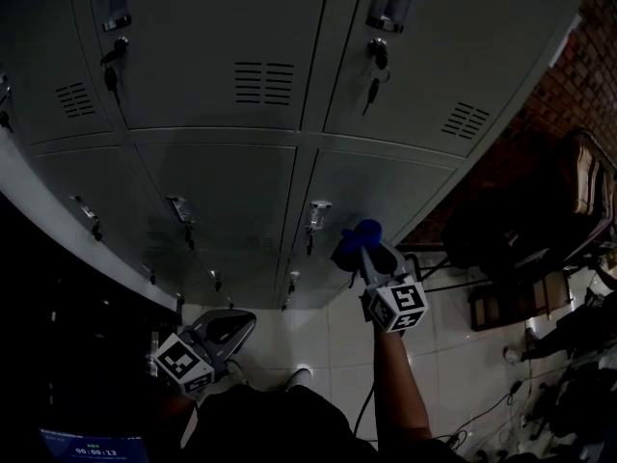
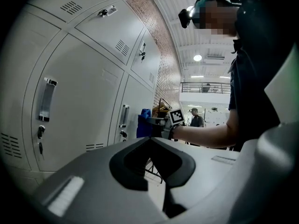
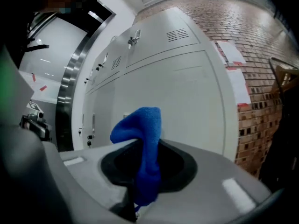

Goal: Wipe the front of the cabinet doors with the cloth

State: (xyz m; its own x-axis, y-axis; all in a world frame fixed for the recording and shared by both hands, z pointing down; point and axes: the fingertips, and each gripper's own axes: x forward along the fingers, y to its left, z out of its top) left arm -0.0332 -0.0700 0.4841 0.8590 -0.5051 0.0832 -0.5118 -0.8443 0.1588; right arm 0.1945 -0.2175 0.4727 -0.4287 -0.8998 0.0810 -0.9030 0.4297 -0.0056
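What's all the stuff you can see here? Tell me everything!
Locker cabinet doors: several, grey, filling the top and left.
Keys: at least two, dark, hanging from upper door locks.
Brick wall: one, reddish, right of the lockers.
Floor tiles: many, white, below the lockers.
Cloth: one, blue, clamped in the right gripper's jaws.
Left gripper: one, grey, jaws shut and empty, low left.
Right gripper: one, grey, near a lower door.
Arm: one, holding the right gripper.
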